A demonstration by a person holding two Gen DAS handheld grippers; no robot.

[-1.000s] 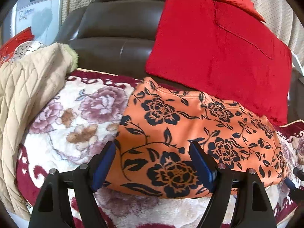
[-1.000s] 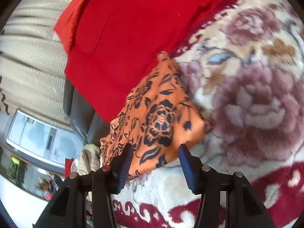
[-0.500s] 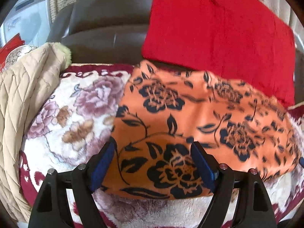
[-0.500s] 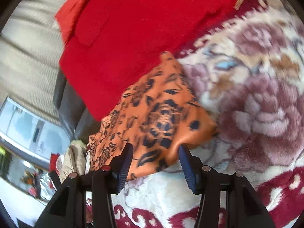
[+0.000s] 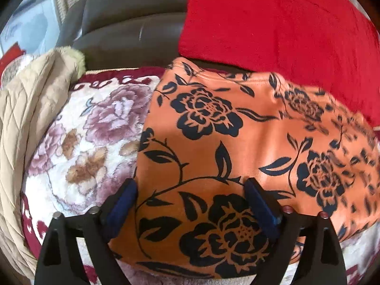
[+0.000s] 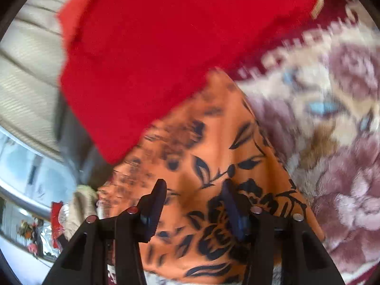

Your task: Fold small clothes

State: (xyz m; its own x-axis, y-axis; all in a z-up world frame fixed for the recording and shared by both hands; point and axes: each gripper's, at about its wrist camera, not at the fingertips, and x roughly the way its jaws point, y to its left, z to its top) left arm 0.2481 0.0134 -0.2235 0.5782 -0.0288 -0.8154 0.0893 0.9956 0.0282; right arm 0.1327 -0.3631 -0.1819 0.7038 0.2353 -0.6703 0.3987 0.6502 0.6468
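Looking down the left wrist view first: the left gripper (image 5: pixel 190 204) has just been spreading its jaws and now stands wide, released, over the near end of the orange floral garment (image 5: pixel 237 142), with the cloth lying between the pads but not pinched. That garment lies flat on a plush rose-patterned blanket (image 5: pixel 95 130). Behind the garment a red cloth (image 5: pixel 273 30) leans on a dark leather sofa back (image 5: pixel 133 28), and a quilted beige coat (image 5: pixel 30 109) is heaped off to the garment's left.

Over to the right wrist view, which is pretty blurry: the right gripper (image 6: pixel 193 204) has its jaws narrowing over the garment's other end, but I don't see the pads actually pressing on fabric, so I'd call it unclenched. The blanket (image 6: pixel 332 142) runs off past the garment, and the red cloth (image 6: pixel 154 59) overlaps its far edge.

My guess is both grippers are lining up on the near hem before a fold. Next they'd need to pinch that edge and carry it over evenly.
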